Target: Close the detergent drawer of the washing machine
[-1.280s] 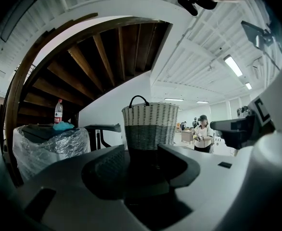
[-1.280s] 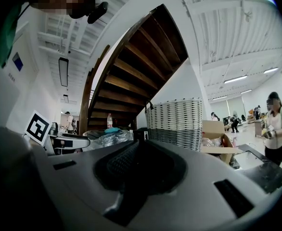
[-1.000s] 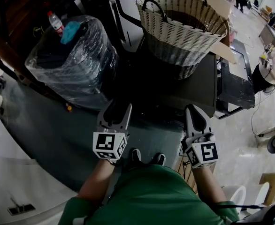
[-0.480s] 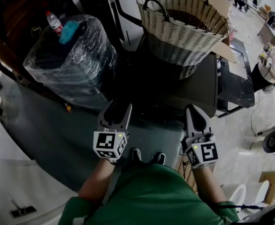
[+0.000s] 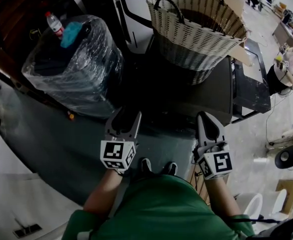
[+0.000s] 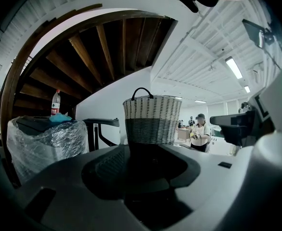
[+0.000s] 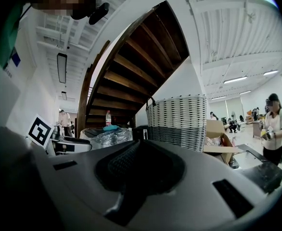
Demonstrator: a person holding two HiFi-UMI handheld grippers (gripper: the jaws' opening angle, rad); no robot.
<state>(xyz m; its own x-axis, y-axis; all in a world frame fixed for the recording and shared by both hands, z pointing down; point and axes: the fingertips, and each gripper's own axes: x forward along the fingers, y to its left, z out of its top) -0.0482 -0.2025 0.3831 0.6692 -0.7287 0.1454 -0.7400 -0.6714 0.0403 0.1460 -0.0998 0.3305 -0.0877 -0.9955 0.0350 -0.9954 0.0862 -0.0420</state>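
Note:
A dark, flat-topped appliance (image 5: pixel 186 96) stands ahead of me with a wicker basket (image 5: pixel 196 29) on top. I cannot make out a detergent drawer in any view. My left gripper (image 5: pixel 126 112) hangs in the air short of the appliance's near edge, pointing roughly level at it, jaws together and holding nothing. My right gripper (image 5: pixel 205 115) is beside it at the same height; its jaws have just been closing and meet with nothing between them. In the gripper views the basket (image 6: pixel 152 119) (image 7: pixel 177 121) sits beyond the shut jaws.
A plastic-wrapped bundle (image 5: pixel 74 64) with a bottle (image 5: pixel 54 24) on it stands to the left, under a wooden staircase (image 7: pixel 131 71). A cardboard box (image 7: pixel 218 138) sits right of the basket. A person (image 6: pixel 198 134) stands farther off at the right. My feet (image 5: pixel 156 168) are below the grippers.
Both grippers keep almost the same place in the head view. The room behind them has slid slightly left. Nothing was taken hold of or let go.

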